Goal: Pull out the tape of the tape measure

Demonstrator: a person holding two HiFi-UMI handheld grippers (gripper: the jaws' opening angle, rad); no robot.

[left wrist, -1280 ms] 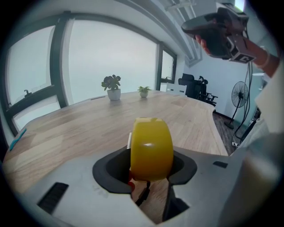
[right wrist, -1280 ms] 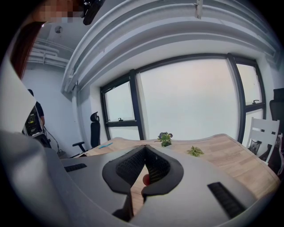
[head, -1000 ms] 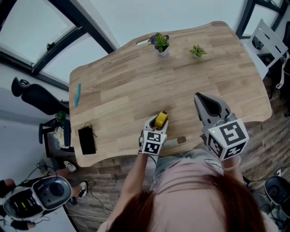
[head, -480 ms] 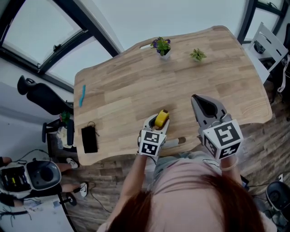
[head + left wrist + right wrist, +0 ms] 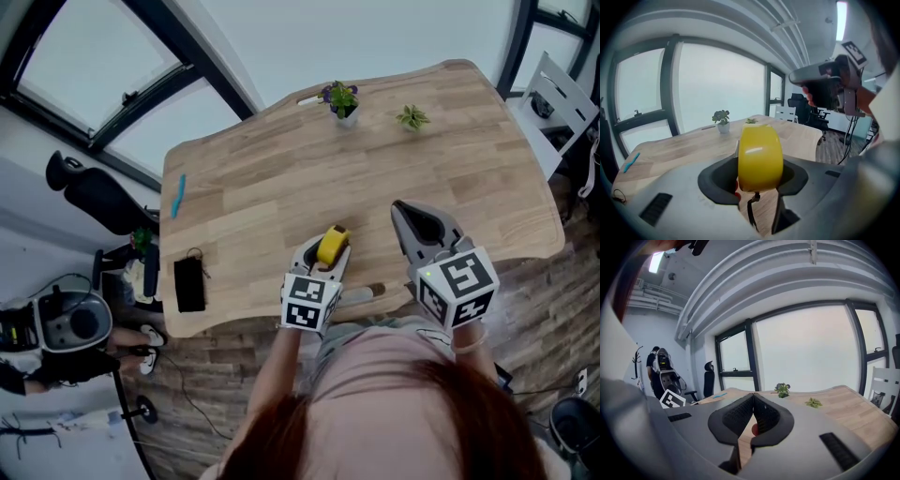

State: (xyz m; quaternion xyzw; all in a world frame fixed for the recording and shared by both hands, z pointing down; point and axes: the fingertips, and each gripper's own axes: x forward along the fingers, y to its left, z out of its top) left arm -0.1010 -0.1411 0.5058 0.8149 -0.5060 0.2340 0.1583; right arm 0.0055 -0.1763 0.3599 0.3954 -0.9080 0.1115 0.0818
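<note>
Left claw [image 5: 322, 249] is pinching the yellow tape measure [image 5: 760, 157] by its flat sides, so the jaws sit fairly wide with the case wedged upright between the pads. A thin black strap [image 5: 750, 213] dangles from the bottom of the case. In the head view that's lower centre of the frame, above the near edge of the wooden worktop [image 5: 281, 178].

Right claw [image 5: 405, 214] is just to the right of it in the same view, a bit apart from the left one. Its jaws are pressed together with nothing between them, and it's pointing out across the worktop.

Other stuff on the worktop:
- a little potted plant with purple flowers [image 5: 340, 98] and a smaller green plant [image 5: 412, 118] at the far edge, top centre of the frame
- a blue pen [image 5: 178, 196] over at the left
- a flat black thing [image 5: 189, 284] near the lower left corner, can't tell what it is

A black office chair [image 5: 89, 192] sits off the left edge of the worktop.
</note>
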